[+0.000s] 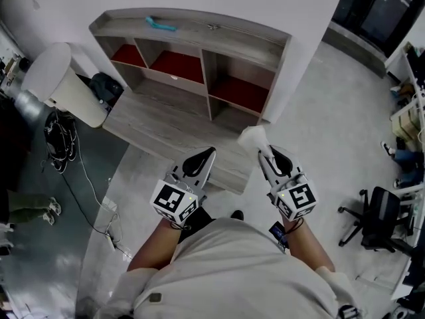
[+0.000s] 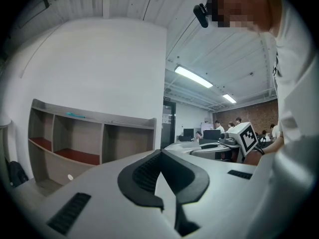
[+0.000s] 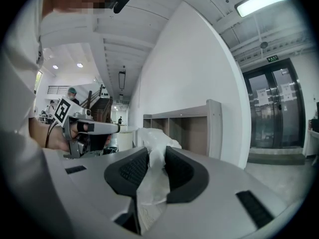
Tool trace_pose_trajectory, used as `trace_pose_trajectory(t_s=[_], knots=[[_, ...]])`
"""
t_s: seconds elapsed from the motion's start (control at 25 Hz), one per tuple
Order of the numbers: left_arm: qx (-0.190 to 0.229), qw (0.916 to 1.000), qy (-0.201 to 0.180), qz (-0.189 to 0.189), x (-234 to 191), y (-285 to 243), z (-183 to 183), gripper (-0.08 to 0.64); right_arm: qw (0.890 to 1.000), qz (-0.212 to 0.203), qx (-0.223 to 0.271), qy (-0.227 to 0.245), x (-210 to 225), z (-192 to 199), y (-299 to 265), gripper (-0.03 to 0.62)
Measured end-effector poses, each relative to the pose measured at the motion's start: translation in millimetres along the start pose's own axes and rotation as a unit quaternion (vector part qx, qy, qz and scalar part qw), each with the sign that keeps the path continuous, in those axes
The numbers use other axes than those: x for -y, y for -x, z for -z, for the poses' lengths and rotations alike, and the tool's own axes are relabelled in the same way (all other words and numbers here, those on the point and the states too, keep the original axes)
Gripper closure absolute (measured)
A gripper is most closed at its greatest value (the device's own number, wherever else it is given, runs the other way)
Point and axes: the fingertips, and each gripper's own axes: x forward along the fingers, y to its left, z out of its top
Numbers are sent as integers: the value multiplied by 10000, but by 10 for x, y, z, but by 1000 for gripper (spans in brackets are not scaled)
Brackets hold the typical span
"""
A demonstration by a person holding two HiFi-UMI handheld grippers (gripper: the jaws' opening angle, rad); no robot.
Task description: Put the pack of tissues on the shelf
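Observation:
The pack of tissues (image 1: 253, 138) is a white crinkled plastic packet, and my right gripper (image 1: 264, 154) is shut on it, holding it in the air in front of the shelf. In the right gripper view the tissue pack (image 3: 151, 146) fills the gap between the dark pads and sticks out past the tips. The shelf (image 1: 192, 58) is a grey wooden unit with open compartments and red floors; it stands ahead against the white wall. My left gripper (image 1: 208, 154) hangs beside the right one, shut, holding nothing (image 2: 160, 156).
A teal object (image 1: 161, 24) lies on the shelf's top board. A low wooden platform (image 1: 166, 128) runs in front of the shelf. A white round chair (image 1: 56, 78), a black bag (image 1: 106, 85) and cables (image 1: 63, 138) are at left. An office chair (image 1: 382, 218) stands at right.

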Motion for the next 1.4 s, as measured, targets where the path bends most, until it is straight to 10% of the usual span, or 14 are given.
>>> trace_pose_trajectory(t_s=[0.96, 1.4], knots=[[59, 9788, -76, 2045, -1110, -239, -242, 545, 9826, 1856, 3, 7, -335, -259, -928, 484], [-43, 9743, 72, 2253, -1367, -257, -157, 545, 9765, 2149, -184, -13, -411, -178, -1125, 485]])
